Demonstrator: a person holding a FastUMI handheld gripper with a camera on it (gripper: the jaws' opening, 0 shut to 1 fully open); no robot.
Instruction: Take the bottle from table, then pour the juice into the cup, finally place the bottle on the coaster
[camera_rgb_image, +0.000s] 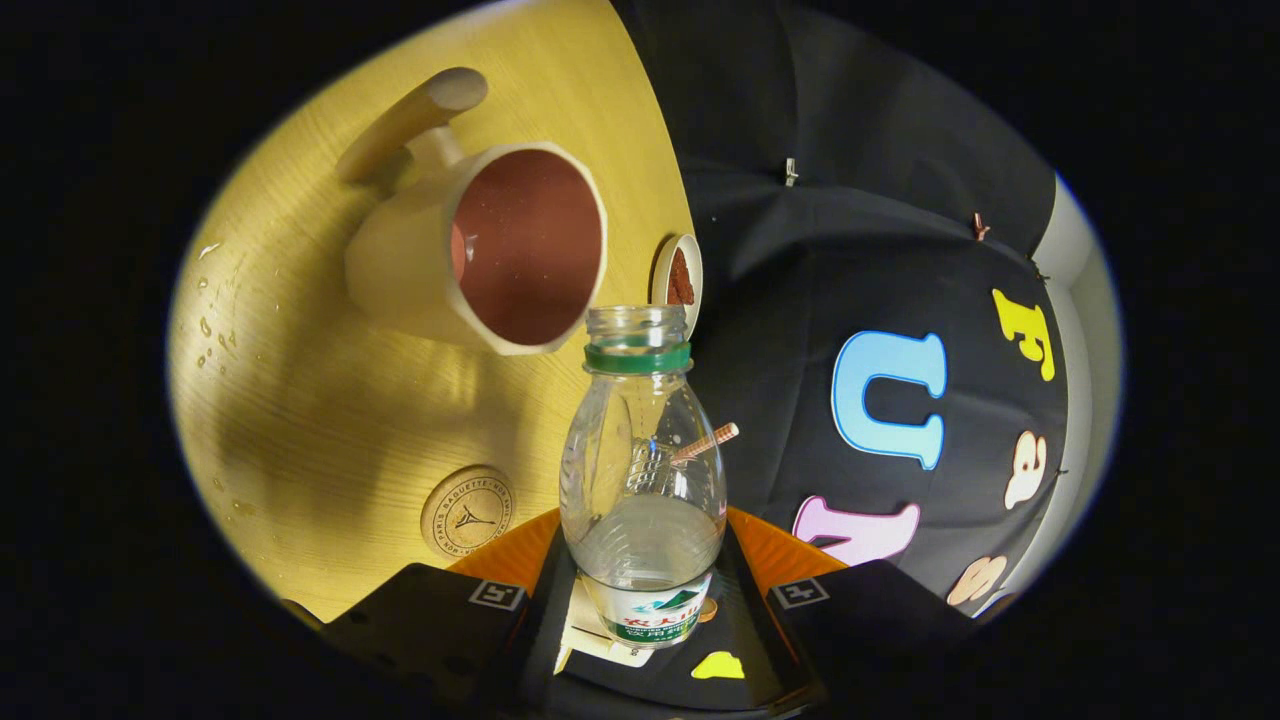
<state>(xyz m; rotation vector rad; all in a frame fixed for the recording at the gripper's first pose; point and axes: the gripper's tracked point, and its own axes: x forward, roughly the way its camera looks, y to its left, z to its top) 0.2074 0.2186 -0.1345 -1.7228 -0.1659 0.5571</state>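
Gripper view: fingers (645, 625) clamped on uncapped bottle (643, 470), cup (490, 245) beyond, coaster (468, 511) beside.

The gripper (645, 610) has both fingers pressed on a clear, uncapped bottle (643, 470) with liquid in its lower part. Beyond the bottle's mouth sits a cream cup (480, 250) with a handle, on a wooden table (330, 420). A round coaster (467, 512) lies just ahead of the left finger. Droplets (213, 335) dot the table farther left.
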